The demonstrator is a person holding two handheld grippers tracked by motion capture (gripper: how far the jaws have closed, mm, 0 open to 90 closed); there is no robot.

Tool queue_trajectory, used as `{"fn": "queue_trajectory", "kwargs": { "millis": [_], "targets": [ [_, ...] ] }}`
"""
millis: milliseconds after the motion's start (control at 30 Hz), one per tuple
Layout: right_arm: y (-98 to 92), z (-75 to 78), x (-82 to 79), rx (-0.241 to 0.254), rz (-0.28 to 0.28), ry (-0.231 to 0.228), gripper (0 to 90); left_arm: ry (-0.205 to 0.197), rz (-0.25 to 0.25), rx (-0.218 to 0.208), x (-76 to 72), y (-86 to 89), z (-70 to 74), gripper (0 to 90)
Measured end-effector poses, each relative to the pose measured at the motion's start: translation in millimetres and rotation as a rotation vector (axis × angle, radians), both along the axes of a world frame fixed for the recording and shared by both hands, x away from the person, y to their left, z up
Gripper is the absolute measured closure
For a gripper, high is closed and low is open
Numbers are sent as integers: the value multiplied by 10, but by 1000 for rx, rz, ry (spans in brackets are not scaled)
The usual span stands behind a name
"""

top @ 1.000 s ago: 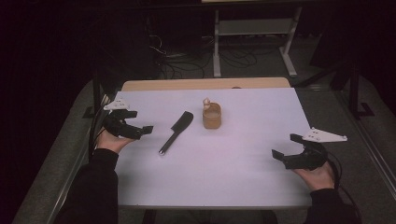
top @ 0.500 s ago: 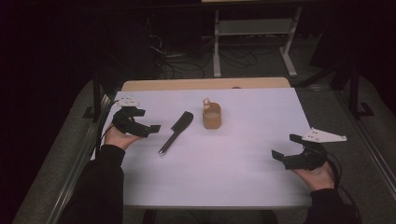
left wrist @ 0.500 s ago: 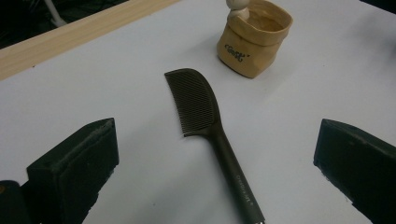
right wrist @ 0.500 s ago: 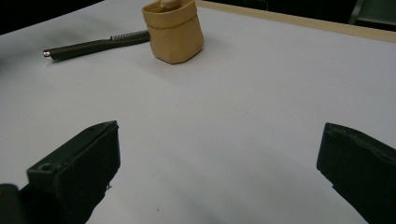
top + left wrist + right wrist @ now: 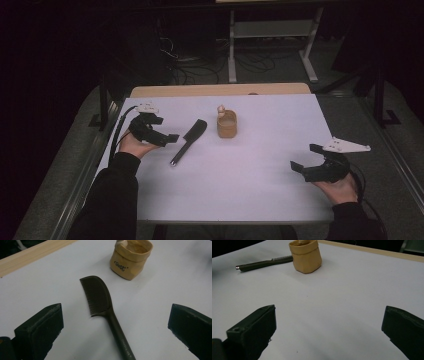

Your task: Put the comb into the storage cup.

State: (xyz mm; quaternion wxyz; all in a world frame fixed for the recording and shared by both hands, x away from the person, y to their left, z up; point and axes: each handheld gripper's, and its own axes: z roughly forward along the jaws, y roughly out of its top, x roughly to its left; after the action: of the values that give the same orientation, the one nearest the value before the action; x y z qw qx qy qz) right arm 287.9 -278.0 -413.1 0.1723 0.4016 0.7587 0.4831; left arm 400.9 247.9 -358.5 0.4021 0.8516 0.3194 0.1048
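A black comb (image 5: 189,141) lies at an angle on the white table top (image 5: 250,175), teeth end farthest from me. In the left gripper view the comb (image 5: 98,296) lies between the wide-apart jaws of my left gripper (image 5: 116,315). That gripper (image 5: 165,129) is open and hovers just left of the comb without touching it. Right of the comb stands a small tan paper pouch (image 5: 226,125) with something pale poking out of it. My right gripper (image 5: 305,157) is open near the table's right front, nothing between its jaws. The right gripper view shows the pouch (image 5: 306,256) and the comb (image 5: 264,263) farther off.
A bare wooden strip (image 5: 220,90) runs along the table's far edge. Beyond it, on the dark floor, are cables (image 5: 190,70) and a white metal stand (image 5: 272,35). Grey ledges flank the table on both sides.
My left gripper has moved forward and to the right, closer to the comb. The right gripper, comb and pouch have not moved.
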Motion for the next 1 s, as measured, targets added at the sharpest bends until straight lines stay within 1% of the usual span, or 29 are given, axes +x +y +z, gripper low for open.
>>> {"fn": "queue_trajectory", "kwargs": {
  "millis": [100,133,233,267,333,533,567,633,667,700,800,833,900,1000],
  "targets": [
    [4,-2,2,-1,2,2,0,8,-7,3,15,-44,-25,0],
    [5,-2,2,-2,3,1,0,14,-16,17,24,-69,-48,0],
    [7,-3,2,-4,4,2,0,21,-20,25,29,-97,-72,0],
    [7,-3,2,-4,4,2,0,22,-27,33,36,-104,-78,0],
    [16,-11,6,-7,6,7,0,31,-32,37,47,-139,-101,0],
    [21,-12,9,-11,10,7,0,41,-39,49,70,-190,-142,0],
    [21,-12,9,-11,10,7,0,45,-42,58,78,-196,-154,0],
    [18,-11,8,-9,10,7,0,59,-39,66,91,-207,-183,0],
    [18,-10,8,-8,10,6,0,69,-36,77,105,-211,-208,0],
    [18,-10,8,-8,10,6,0,69,-36,77,105,-211,-208,0],
    [21,-11,9,-11,12,7,0,86,-30,87,123,-220,-240,0],
    [22,-12,9,-11,12,7,0,97,-31,102,138,-225,-261,0],
    [22,-11,9,-10,12,7,0,101,-28,102,142,-228,-271,0],
    [21,-12,10,-11,11,8,0,120,-21,114,160,-235,-302,0]
  ]
}}
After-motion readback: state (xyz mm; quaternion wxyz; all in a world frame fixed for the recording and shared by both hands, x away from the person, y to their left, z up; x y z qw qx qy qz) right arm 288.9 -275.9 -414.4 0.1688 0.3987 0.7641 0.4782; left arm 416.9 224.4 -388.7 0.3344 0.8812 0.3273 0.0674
